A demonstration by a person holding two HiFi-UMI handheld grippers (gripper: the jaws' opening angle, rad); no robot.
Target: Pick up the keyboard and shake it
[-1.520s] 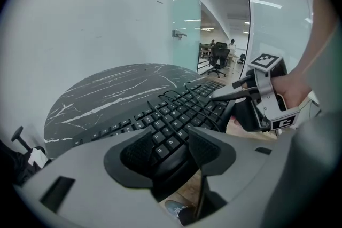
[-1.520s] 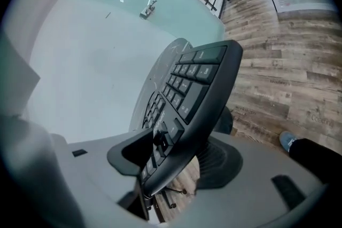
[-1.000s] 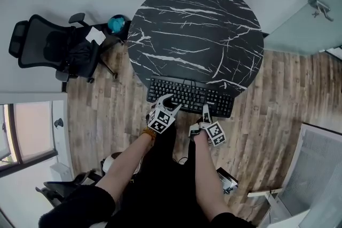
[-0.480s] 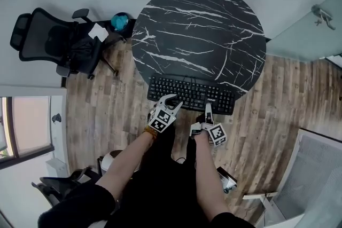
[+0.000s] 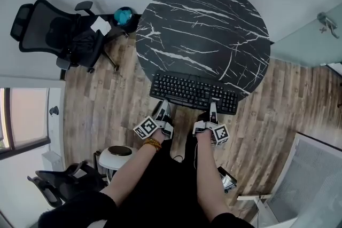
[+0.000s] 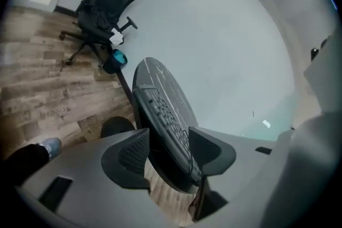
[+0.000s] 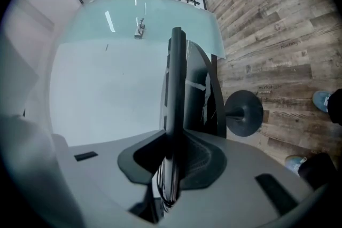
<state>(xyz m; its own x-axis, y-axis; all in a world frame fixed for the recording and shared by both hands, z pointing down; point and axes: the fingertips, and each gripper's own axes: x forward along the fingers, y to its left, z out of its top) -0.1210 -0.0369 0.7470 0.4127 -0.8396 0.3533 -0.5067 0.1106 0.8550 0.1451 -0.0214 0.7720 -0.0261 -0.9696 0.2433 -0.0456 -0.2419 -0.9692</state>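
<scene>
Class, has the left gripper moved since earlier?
Yes: the left gripper shifted left along the round table's near edge; its jaws, just opened wider, straddle the keyboard.

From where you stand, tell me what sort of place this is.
Probably an office or small meeting room: a black swivel office chair, a round dark marble-look table with a keyboard at its near edge, and a frosted glass door.

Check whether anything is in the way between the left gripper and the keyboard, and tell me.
Nothing visible is in the way. The near edge of the keyboard already sits between the jaws of the left gripper. Those jaws have just been opening and do not clamp it; a gap shows beside one pad.
</scene>
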